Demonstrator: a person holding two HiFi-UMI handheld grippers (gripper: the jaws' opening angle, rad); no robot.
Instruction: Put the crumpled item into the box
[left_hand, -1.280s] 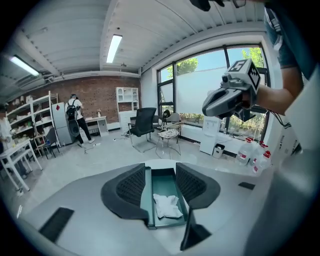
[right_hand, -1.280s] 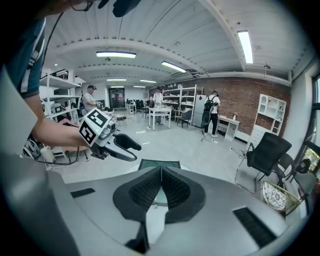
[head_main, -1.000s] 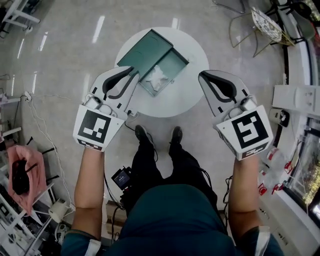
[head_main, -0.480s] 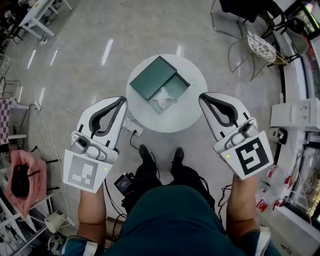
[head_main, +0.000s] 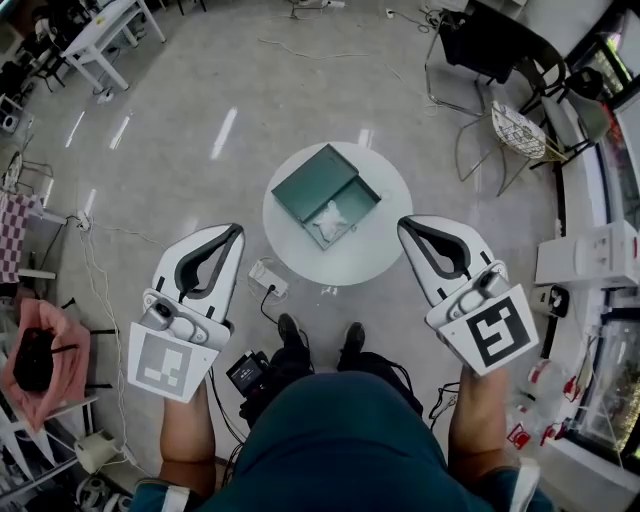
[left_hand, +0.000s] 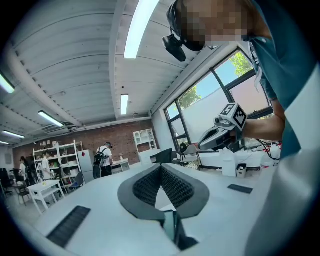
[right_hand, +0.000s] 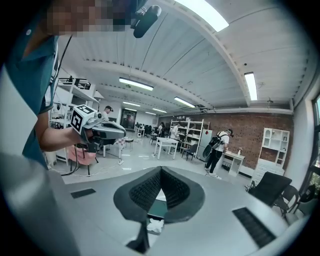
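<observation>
Left gripper: my left gripper (head_main: 233, 232) has its jaws pressed together at the tips, with nothing between the ribbed pads.
Right gripper: my right gripper (head_main: 407, 224) is likewise closed tip to tip and carries nothing.
Where I hold them: both grippers hang over the floor (head_main: 180, 150), off the round white table (head_main: 385, 255). The left one is at about 8 o'clock from the table, the right one at about 4 o'clock, and their tips point toward it.
Marker cubes: the left cube (head_main: 172, 362) and the right cube (head_main: 497, 335) sit at the rear of each gripper, nearest my body.
Box: the green box (head_main: 312, 185) lies open near the middle of the table. Its flat half is toward 10 o'clock and its open tray half toward 4 o'clock.
Crumpled item: the crumpled white item (head_main: 330, 222) lies inside the tray half of the box, well apart from both grippers.
Right gripper view: the box and the white item show small, low down behind my closed jaws.
Floor nearby: a white power strip (head_main: 266, 278) lies at 7 o'clock just off the table's edge, and my shoes (head_main: 291, 330) stand at 6 o'clock.
Farther off: a wire chair (head_main: 522, 130) stands at 2 o'clock.
</observation>
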